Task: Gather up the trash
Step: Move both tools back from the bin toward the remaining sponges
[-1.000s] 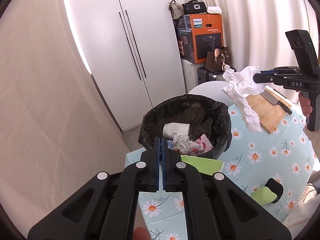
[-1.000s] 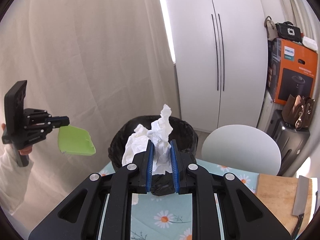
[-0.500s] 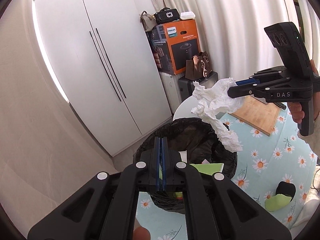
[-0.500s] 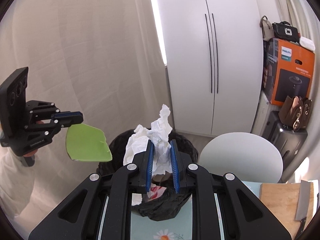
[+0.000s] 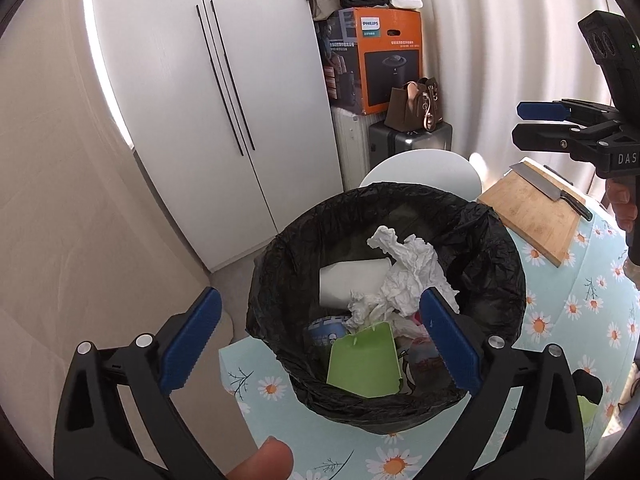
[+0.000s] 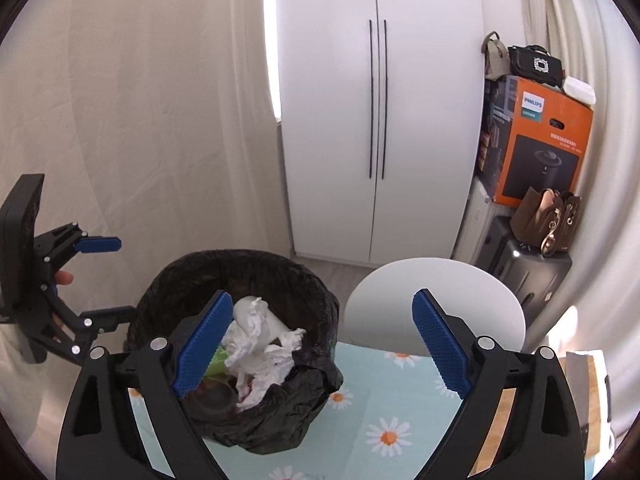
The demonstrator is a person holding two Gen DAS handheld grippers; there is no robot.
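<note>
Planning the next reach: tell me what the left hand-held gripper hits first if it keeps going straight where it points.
Likely the green card in the black bin. The left hand-held gripper is opening, nothing between its jaws; depth is uncertain.

The orange box (image 5: 380, 56) against the wall bears the brand "PHILIPS" in white on a small teal label near its top edge, readable in both wrist views (image 6: 538, 140). A line of small print runs beside that label, too fine to make out. In the left wrist view the black body of the right tool (image 5: 538, 122) shows the white letters "DAS" at the picture's right edge, where the word is cut off
</note>
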